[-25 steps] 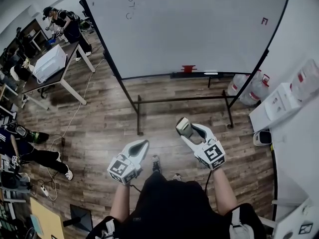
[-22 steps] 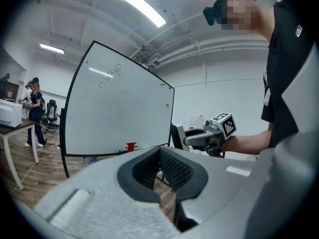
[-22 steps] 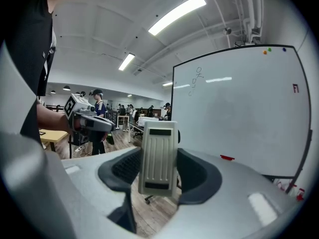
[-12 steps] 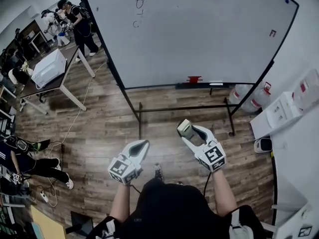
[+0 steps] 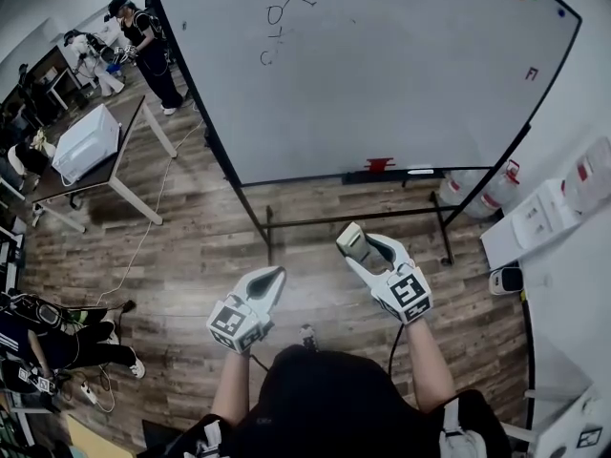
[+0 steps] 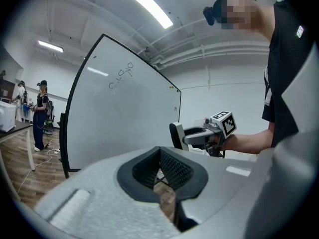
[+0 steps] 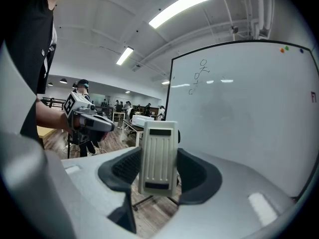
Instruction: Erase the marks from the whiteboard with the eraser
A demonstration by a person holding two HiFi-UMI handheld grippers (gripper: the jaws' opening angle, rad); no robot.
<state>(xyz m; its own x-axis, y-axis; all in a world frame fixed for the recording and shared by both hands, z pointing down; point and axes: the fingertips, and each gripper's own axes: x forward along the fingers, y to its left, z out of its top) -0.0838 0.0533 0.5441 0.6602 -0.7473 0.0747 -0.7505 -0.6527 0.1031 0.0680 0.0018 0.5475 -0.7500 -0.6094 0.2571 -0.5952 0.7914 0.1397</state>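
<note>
Eraser (image 7: pixel 158 156) stood upright, clamped between the pads of the right claw (image 5: pixel 355 246), low in the middle of the head view and well apart from the whiteboard (image 5: pixel 401 84) filling the upper frame. Near the board's top left edge sat the marks (image 5: pixel 283 12). Beside it, lower left, the left claw (image 5: pixel 270 280) was closed and empty, pads meeting at the tips, above the wood floor (image 5: pixel 191 246).
</note>
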